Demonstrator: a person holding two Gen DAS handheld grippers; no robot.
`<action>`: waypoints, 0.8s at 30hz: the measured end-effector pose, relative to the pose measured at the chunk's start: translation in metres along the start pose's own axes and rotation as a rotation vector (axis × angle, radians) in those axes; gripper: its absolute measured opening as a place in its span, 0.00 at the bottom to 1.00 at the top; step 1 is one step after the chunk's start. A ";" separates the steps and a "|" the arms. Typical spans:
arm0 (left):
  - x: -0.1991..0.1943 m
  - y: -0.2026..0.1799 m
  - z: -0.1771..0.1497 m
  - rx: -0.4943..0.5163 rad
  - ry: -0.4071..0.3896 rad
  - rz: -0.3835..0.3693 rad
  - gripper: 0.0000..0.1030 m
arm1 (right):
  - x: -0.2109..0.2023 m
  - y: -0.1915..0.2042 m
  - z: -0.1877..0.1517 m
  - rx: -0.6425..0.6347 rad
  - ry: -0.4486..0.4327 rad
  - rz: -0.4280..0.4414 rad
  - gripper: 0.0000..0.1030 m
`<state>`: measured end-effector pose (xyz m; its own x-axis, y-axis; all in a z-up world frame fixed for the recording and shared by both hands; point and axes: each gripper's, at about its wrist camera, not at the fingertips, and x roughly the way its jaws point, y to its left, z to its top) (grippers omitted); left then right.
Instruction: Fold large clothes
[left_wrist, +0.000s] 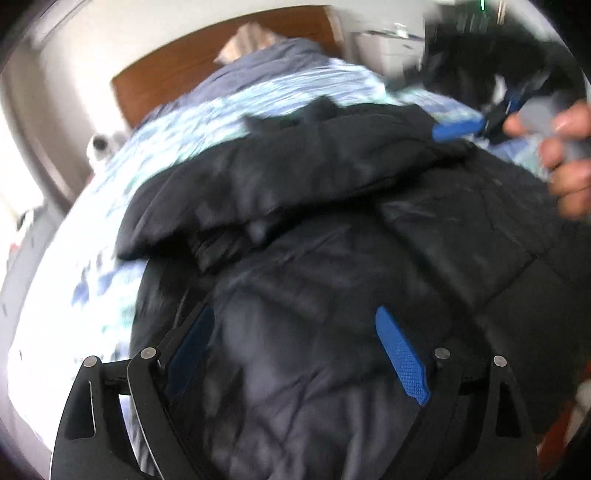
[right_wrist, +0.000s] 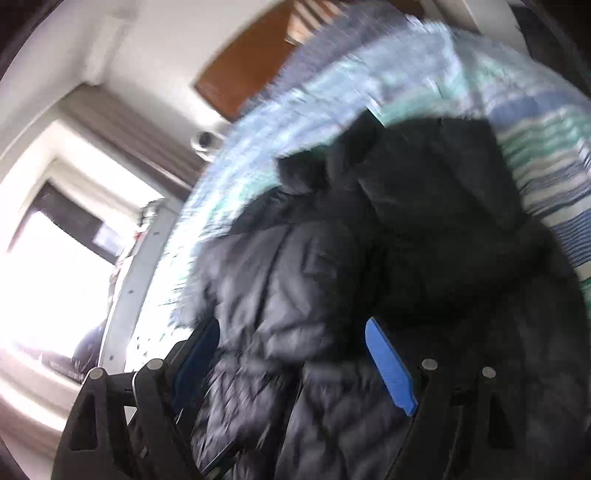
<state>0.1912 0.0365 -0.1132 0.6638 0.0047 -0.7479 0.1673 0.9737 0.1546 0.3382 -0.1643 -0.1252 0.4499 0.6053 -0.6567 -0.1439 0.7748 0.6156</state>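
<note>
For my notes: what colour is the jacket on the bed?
Black jacket, clearest in the left wrist view.

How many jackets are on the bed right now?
1. A black puffer jacket lies partly folded on the striped bedspread, below both open grippers. More clothing might be hidden underneath; the blurred frames can't rule that out.

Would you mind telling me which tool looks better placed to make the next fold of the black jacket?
Probably left: the left tool hovers open over the jacket body, while the right tool sits at its far edge.
</note>
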 end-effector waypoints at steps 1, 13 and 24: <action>-0.001 0.008 -0.003 -0.035 0.008 -0.006 0.87 | 0.016 0.002 0.003 -0.008 0.030 -0.005 0.80; -0.016 0.077 -0.021 -0.270 0.045 -0.047 0.88 | -0.018 0.001 0.061 -0.222 -0.190 -0.383 0.16; 0.003 0.107 0.104 -0.273 0.014 -0.153 0.96 | -0.020 0.018 0.043 -0.410 -0.253 -0.400 0.63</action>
<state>0.2868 0.1165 -0.0315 0.6352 -0.1457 -0.7585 0.0615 0.9885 -0.1384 0.3644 -0.1705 -0.0823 0.7267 0.2307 -0.6471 -0.2252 0.9699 0.0928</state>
